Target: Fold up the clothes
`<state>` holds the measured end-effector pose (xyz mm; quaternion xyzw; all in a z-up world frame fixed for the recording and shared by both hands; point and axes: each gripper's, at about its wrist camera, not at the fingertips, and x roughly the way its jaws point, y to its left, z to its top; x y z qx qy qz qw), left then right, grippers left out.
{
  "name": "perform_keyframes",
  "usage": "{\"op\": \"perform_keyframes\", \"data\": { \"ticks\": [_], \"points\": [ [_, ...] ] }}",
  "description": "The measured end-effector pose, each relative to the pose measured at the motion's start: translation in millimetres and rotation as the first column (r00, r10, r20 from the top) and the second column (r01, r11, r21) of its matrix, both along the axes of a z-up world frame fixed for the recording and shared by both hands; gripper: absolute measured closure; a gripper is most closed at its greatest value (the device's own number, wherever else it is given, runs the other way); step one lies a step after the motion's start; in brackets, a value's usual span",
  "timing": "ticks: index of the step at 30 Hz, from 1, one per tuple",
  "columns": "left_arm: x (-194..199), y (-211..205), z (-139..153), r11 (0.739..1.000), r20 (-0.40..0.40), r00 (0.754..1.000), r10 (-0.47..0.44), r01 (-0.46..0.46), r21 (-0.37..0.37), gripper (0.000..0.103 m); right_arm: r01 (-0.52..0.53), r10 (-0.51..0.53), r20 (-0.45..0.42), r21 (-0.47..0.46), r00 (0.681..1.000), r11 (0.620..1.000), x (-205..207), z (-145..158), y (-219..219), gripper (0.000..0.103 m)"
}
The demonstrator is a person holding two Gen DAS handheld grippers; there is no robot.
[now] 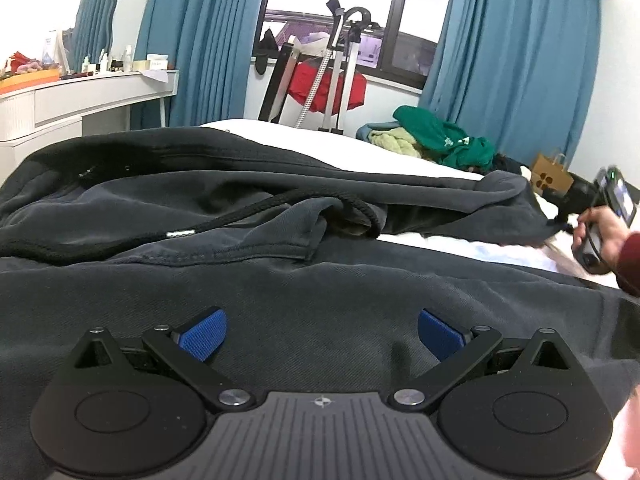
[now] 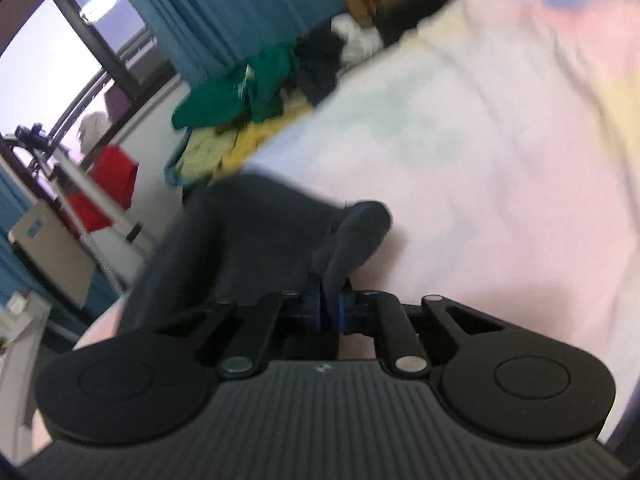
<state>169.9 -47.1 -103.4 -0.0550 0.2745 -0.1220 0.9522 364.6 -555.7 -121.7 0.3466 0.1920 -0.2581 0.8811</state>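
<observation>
Dark grey hoodie (image 1: 280,208) spread across the white bed (image 1: 320,136), its body running from the near left to the far right, with the black drawcord (image 1: 248,216) looped over the hood region in the middle. The left gripper (image 1: 322,334) hangs low over the near panel of the garment with its blue pads (image 1: 204,338) set wide apart and nothing between them; cloth lies directly ahead of and beneath it. The right gripper (image 2: 329,308), seen at the far right edge of the left wrist view in a hand with a maroon sleeve (image 1: 630,264), has its pads pressed together on a bunched end of the hoodie (image 2: 256,240), probably a sleeve or cuff, which rises from the pads toward the far left in its own blurred view. The garment's long axis thus runs between the two grippers, the right holding its far-right end and the left nearest the body. Any fold would likely carry the held end leftward across the body. A pile of green and yellow clothes (image 1: 436,136) sits on the far right of the bed, well apart from the hoodie.
</observation>
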Motion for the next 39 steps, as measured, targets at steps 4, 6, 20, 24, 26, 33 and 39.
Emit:
{"op": "perform_keyframes", "data": {
  "ticks": [4, 6, 20, 24, 26, 33, 39],
  "points": [
    [7, -1, 1, 0.999, -0.014, 0.999, -0.039, 0.039, -0.031, 0.0, 0.064, -0.048, 0.086, -0.185, 0.995, 0.981, -12, 60, 15, 0.096],
    [7, 3, 4, 0.997, -0.016, 0.998, -0.06, 0.059, -0.058, 0.0, 0.101, -0.068, 0.128, -0.267, 0.989, 0.958, -19, 88, 21, 0.098],
    [8, 27, 18, 0.983, -0.057, 0.996, -0.069, 0.058, -0.172, 0.0, 0.242, -0.249, -0.125, -0.066, 0.96, 0.968, -150, -53, -44, 0.098],
    [10, 25, 18, 0.986, -0.062, 0.996, -0.069, 0.059, -0.154, 0.0, 0.245, -0.247, -0.147, -0.03, 0.958, 0.969, -156, -40, -44, 0.093],
    [9, 21, 17, 0.989, -0.059, 0.995, -0.077, 0.069, -0.13, 0.0, 0.266, -0.262, -0.153, 0.006, 0.953, 0.964, -166, -26, -42, 0.091],
    [0, 7, 17, 0.985, -0.056, 0.988, -0.144, 0.137, -0.106, 0.0, 0.289, -0.281, -0.153, 0.033, 0.947, 0.957, -188, 2, 24, 0.035],
    [-23, 4, 31, 0.977, 0.037, 0.977, -0.209, 0.21, -0.032, 0.0, 0.16, -0.159, -0.059, 0.014, 0.985, 0.987, -232, 18, 122, 0.033]
  ]
}}
